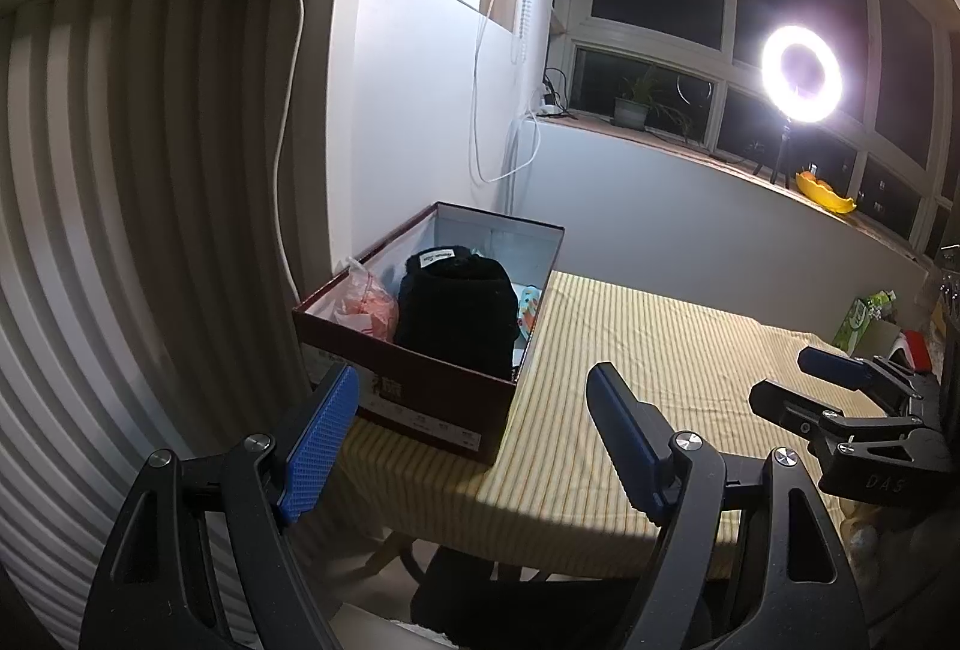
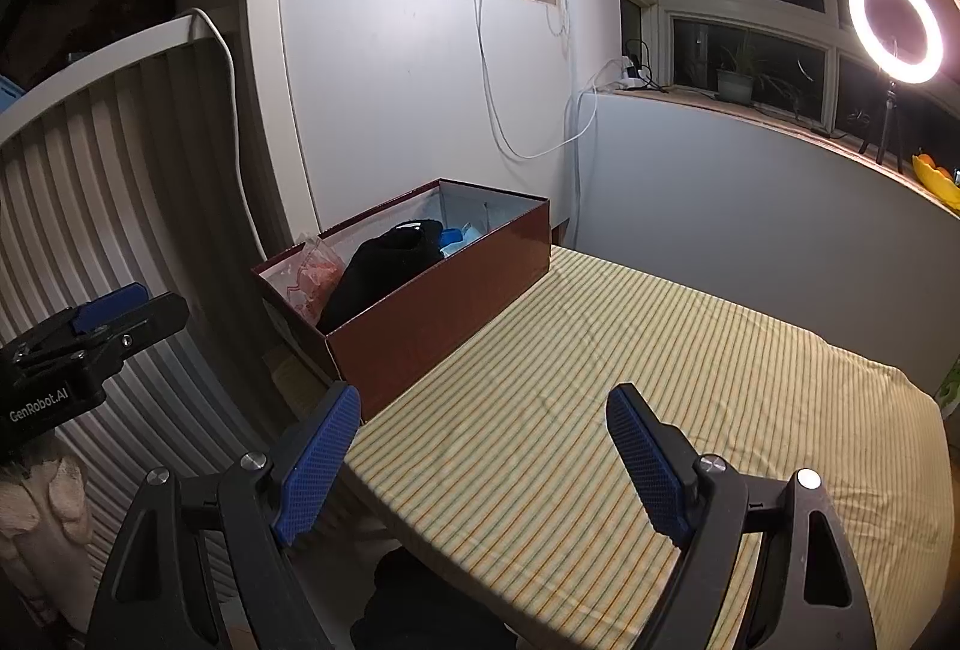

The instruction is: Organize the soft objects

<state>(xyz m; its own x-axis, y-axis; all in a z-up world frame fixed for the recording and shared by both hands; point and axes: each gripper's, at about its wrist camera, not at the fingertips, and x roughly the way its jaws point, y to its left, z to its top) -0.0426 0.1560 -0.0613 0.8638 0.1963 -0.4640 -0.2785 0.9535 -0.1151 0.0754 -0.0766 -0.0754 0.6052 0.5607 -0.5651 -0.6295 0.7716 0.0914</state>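
A dark red cardboard box (image 1: 420,398) sits at the left rear corner of a table covered in a yellow striped cloth (image 1: 630,350), its long axis running from the near left edge of the table away toward the white wall, so one short end faces the cameras and the other faces the wall. Inside it, a black knitted item (image 1: 456,308) with a small white label on its top lies lengthwise along that same axis, filling the middle of the box and rising a little above the rim. Beside it, in the near left corner of the box, is a clear bag of pink material (image 1: 369,305), touching the black item. Behind and to the right of the black item, something light blue with a coloured pattern (image 1: 528,305) shows against the far wall of the box; what it is cannot be made out from either view. The left gripper (image 1: 474,440) hovers over the near left edge of the table just in front of the box, its blue-padded fingers spread wide with nothing between them. The right gripper (image 2: 483,455) hangs over the bare striped cloth to the right of the box, its fingers likewise spread and empty.
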